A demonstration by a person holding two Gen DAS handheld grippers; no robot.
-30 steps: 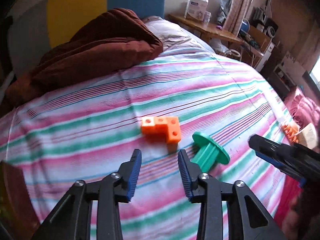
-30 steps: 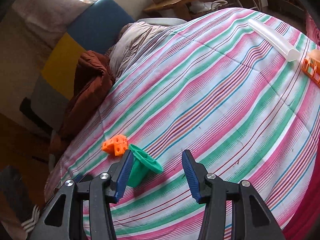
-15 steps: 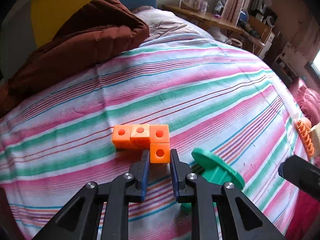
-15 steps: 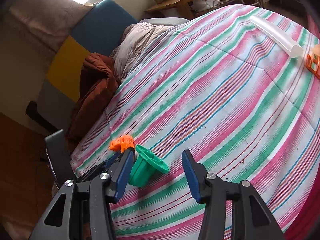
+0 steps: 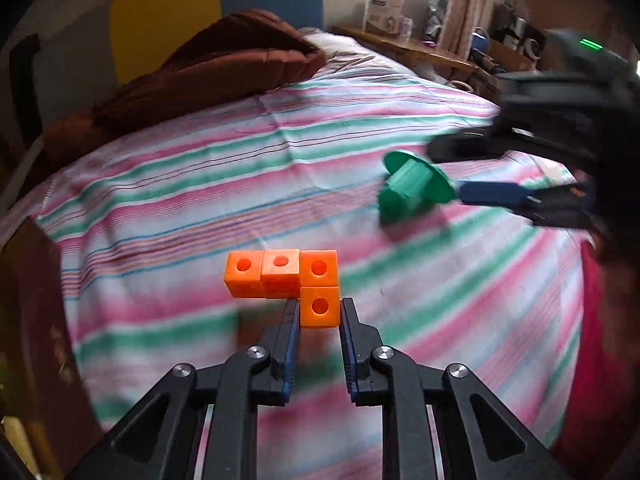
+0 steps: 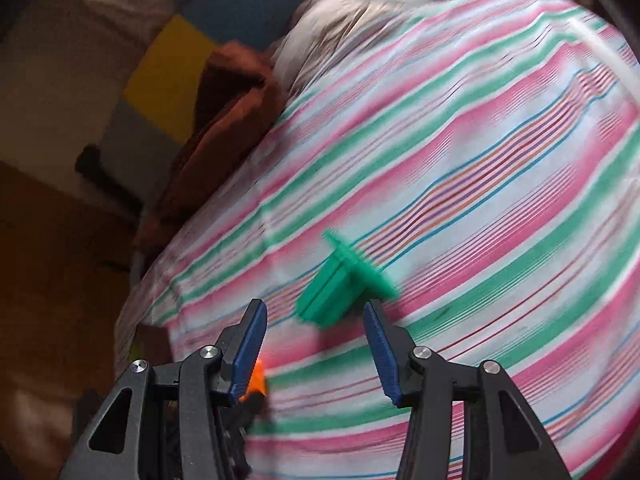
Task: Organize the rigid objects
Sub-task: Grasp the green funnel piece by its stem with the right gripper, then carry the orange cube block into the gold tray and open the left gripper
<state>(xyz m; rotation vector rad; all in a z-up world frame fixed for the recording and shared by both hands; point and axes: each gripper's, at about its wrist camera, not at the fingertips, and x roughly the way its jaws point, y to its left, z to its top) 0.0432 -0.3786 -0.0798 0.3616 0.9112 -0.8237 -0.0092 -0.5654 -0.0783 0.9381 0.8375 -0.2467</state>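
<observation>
So far only the first pick looks secured: the orange plastic L-shaped piece of four joined cubes with round holes (image 5: pixel 296 280) sits at the centre of the left wrist view, its lower cube pinched between the blue pads of the left hand-held gripper (image 5: pixel 319 312). Whether it is lifted clear of the bed or resting on it, I cannot tell. At about two o'clock from it lies the green plastic flanged peg with a ribbed stem (image 5: pixel 414 186), on its side on the striped pink, green and white bedspread (image 5: pixel 200 200), not yet gripped. The right hand-held gripper (image 6: pixel 316 320) has its fingers spread to either side of the peg's stem end, pads apart from it, so I judge a second pick is being lined up. No sorting place shows, so putting both pieces somewhere is left.

Further out, at eleven o'clock, a rumpled brown quilt (image 5: pixel 208 64) lies heaped near the head of the bed. Nothing stands between either hand-held gripper and its piece; the soft, yielding bedspread may let the peg roll.
</observation>
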